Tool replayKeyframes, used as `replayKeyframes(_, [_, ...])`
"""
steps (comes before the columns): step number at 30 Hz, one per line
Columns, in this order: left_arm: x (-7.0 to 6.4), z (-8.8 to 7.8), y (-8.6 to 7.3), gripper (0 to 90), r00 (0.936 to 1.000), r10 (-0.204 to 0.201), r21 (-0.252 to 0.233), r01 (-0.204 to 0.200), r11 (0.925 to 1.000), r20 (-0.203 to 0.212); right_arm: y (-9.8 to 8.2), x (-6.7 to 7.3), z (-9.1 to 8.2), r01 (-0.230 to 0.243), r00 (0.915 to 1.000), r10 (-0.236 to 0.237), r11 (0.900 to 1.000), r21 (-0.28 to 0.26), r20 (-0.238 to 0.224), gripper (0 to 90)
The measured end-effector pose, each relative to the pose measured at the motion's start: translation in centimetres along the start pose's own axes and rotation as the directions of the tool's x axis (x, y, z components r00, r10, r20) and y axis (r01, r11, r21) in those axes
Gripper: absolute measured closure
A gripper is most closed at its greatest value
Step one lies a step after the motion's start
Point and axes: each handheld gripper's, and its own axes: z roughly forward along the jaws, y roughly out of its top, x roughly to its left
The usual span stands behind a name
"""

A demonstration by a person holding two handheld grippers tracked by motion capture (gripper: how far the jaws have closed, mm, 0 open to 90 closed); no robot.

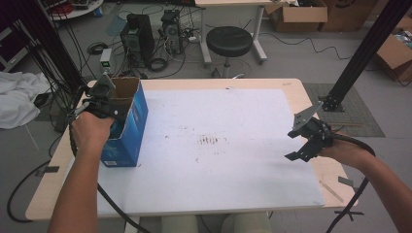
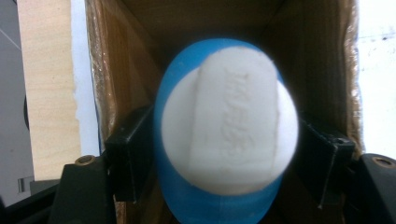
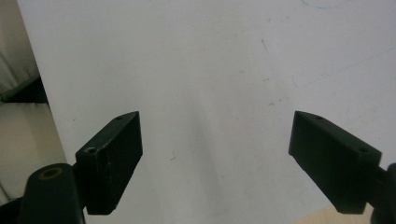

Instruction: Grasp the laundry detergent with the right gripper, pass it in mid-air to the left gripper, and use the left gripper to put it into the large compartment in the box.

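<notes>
White-and-blue rounded object (image 2: 229, 126) clamped by left gripper (image 2: 224, 154) inside cardboard box (image 2: 322, 56); right gripper (image 3: 224, 158) spread.

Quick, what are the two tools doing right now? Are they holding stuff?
Left tool: closed on a blue and white round thing, right at the open blue box.
Right tool: open, holding nothing, above the white sheet.

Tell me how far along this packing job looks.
Mid-step. The left tool grips a blue-and-white object at the open top of the blue box; release is left. The right tool is open and idle over the white mat, which holds nothing more to pack.
</notes>
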Motion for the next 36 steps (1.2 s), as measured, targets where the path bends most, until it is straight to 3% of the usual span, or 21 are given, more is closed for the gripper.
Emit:
replayKeyframes(8, [-0.1, -0.9, -0.1, 26.3, 0.9998, 0.005, -0.017, -0.006, 0.9998, -0.017, 0.1, 0.2, -0.2, 0.003, 1.0, -0.003, 1.0, -0.007, 0.003, 17.2])
replayKeyframes(36, [-0.7, -4.0, -0.3, 18.8, 0.9994, 0.032, -0.053, -0.033, 0.998, -0.015, 0.5, 0.8, -0.7, 0.021, 0.9998, -0.021, 0.999, -0.029, 0.004, 17.2])
